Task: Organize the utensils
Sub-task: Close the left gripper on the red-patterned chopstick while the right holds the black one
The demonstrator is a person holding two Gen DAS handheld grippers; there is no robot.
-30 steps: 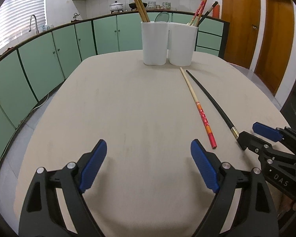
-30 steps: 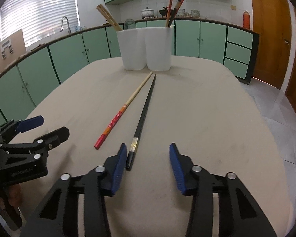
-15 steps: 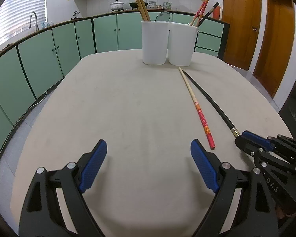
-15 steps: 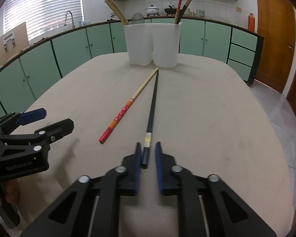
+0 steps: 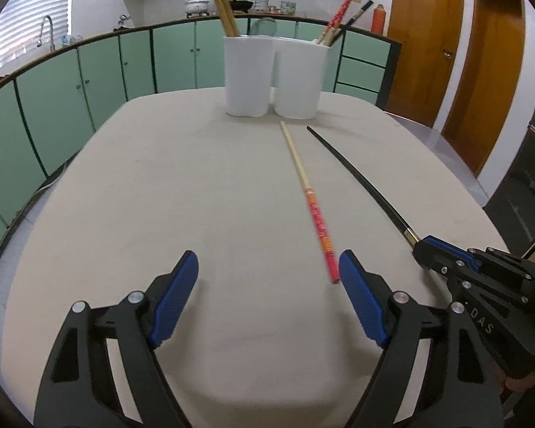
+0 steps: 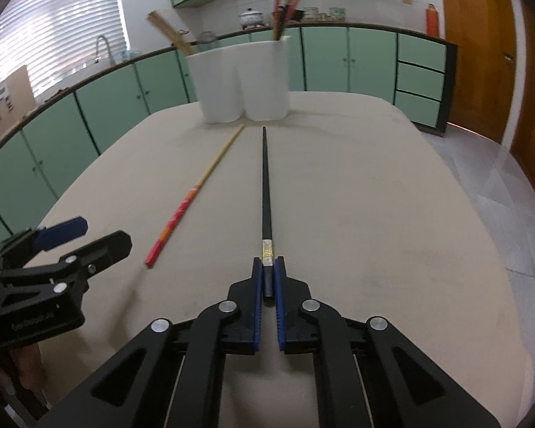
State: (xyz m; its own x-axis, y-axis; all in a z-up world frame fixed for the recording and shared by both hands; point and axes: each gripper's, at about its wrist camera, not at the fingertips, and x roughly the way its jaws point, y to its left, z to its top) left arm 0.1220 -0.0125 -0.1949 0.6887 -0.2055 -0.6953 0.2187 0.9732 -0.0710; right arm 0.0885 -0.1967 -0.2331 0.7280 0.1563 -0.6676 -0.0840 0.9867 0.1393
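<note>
Chopsticks on table [image 5: 160, 196]: 1 black [image 6: 265, 192], 1 red-ended [image 5: 312, 203].

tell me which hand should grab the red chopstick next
Left. The left gripper, jaws closing with nothing between, sits beside the red chopstick; the right gripper already clamps the black chopstick.

Only the letters "DAS" can be read, printed on the right tool [image 5: 422, 251].

Red-ended chopstick [image 5: 312, 202] beside black chopstick [image 5: 360, 181]
</note>
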